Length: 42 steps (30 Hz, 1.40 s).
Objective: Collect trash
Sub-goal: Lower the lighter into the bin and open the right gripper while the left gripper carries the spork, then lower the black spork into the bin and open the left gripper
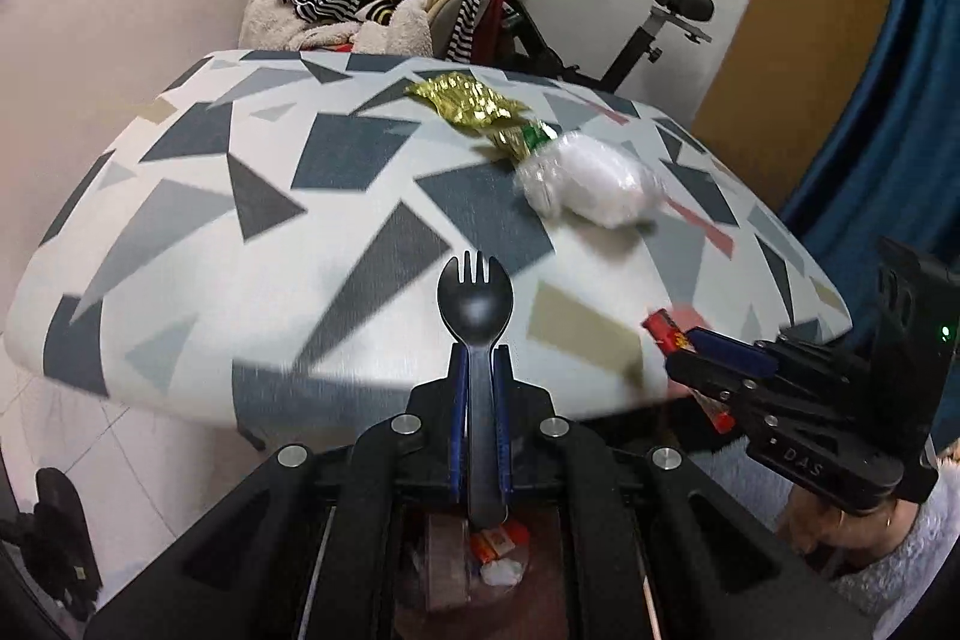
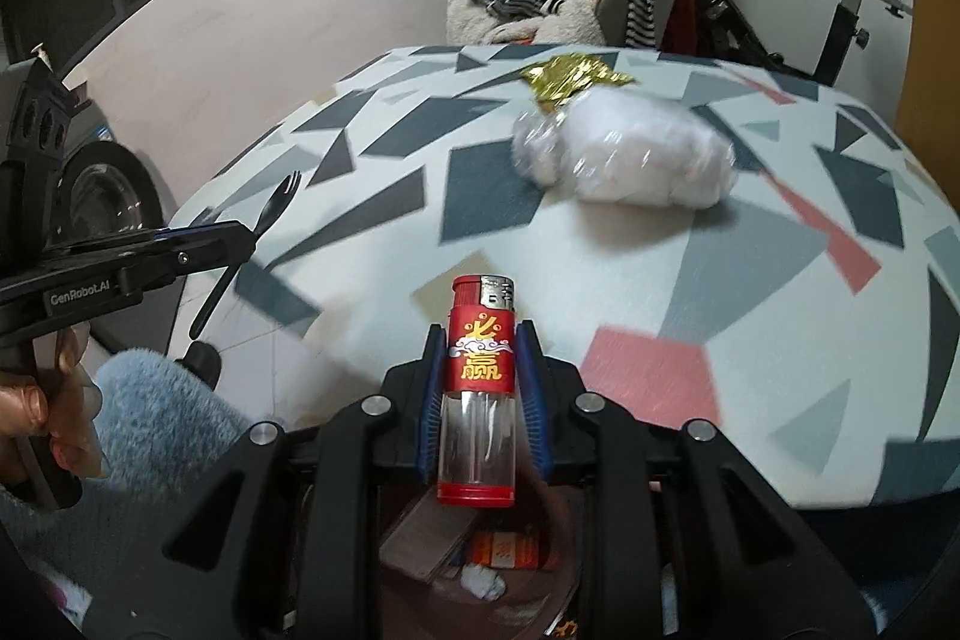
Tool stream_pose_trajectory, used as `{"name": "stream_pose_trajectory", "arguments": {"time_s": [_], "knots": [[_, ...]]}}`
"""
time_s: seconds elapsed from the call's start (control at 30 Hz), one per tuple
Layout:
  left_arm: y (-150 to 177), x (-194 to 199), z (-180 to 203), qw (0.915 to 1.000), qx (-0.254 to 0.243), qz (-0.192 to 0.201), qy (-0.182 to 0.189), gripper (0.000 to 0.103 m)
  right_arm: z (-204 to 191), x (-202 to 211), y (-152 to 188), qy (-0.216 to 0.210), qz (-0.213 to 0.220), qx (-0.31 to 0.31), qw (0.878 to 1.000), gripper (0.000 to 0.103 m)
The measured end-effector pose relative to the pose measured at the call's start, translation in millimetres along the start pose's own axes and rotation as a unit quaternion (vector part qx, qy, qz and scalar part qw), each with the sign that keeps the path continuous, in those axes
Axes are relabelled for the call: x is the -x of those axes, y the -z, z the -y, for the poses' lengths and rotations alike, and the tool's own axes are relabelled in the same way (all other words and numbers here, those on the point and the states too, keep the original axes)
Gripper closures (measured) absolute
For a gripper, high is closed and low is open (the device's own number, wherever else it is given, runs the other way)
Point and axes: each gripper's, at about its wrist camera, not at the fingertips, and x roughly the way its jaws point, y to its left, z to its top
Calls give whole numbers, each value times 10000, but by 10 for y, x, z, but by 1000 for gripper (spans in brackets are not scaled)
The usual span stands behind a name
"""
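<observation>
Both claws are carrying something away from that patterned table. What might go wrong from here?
The black spork is pinched only along its thin handle by the left gripper, so it might twist or slip. The red lighter in the right gripper is smooth and could slide out. The gold wrapper and white plastic bundle remain uncollected.

Both wrist views face down-forward, share table (image 1: 252, 196).
</observation>
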Motion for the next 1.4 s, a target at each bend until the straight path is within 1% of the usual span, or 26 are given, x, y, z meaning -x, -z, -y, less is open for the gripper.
{"name": "stream_pose_trajectory", "arguments": {"time_s": [0.1,0.23,0.27,0.3,0.37,0.5,0.63,0.77,0.93,1.17,1.2,1.27,1.3,1.33,1.37,1.4], "knots": [[194,45,-7,10000,11,-65,22,94,-102,-26,145,-79,-152,19,9999,76],[397,59,-25,9999,17,-123,0,94,-255,-158,401,-198,-490,132,9985,76],[423,54,-29,9999,12,-130,-6,94,-281,-195,452,-206,-567,175,9980,76],[452,51,-29,9999,-6,-138,-20,94,-320,-279,541,-215,-758,262,9965,76],[502,38,-24,9998,-59,-165,-61,94,-340,-353,603,-207,-914,308,9951,76],[555,25,-56,9999,-6,-147,-39,94,-376,-564,727,-214,-1324,326,9904,76],[577,30,-113,9999,105,-112,-15,94,-400,-822,903,-97,-1914,387,9807,76],[606,21,-159,9997,190,-135,-3,94,-356,-1025,1032,75,-2388,346,9704,76],[641,3,-208,9995,271,-173,-8,94,-319,-1129,1106,256,-2709,221,9620,76],[648,9,-215,9995,270,-157,9,94,-278,-1226,1174,472,-3011,201,9522,75],[648,8,-208,9995,255,-158,10,94,-270,-1243,1177,503,-3049,195,9509,73],[651,1,-190,9996,216,-168,11,94,-263,-1264,1179,542,-3048,195,9507,62],[654,-1,-185,9996,201,-173,8,94,-270,-1261,1183,543,-3034,197,9511,53],[656,-4,-176,9997,184,-180,7,94,-271,-1243,1170,539,-2987,195,9526,50],[658,-7,-169,9997,169,-186,6,94,-272,-1211,1151,539,-2914,196,9549,49],[661,-11,-163,9997,154,-194,3,94,-248,-1217,1153,537,-2870,198,9562,45]]}}
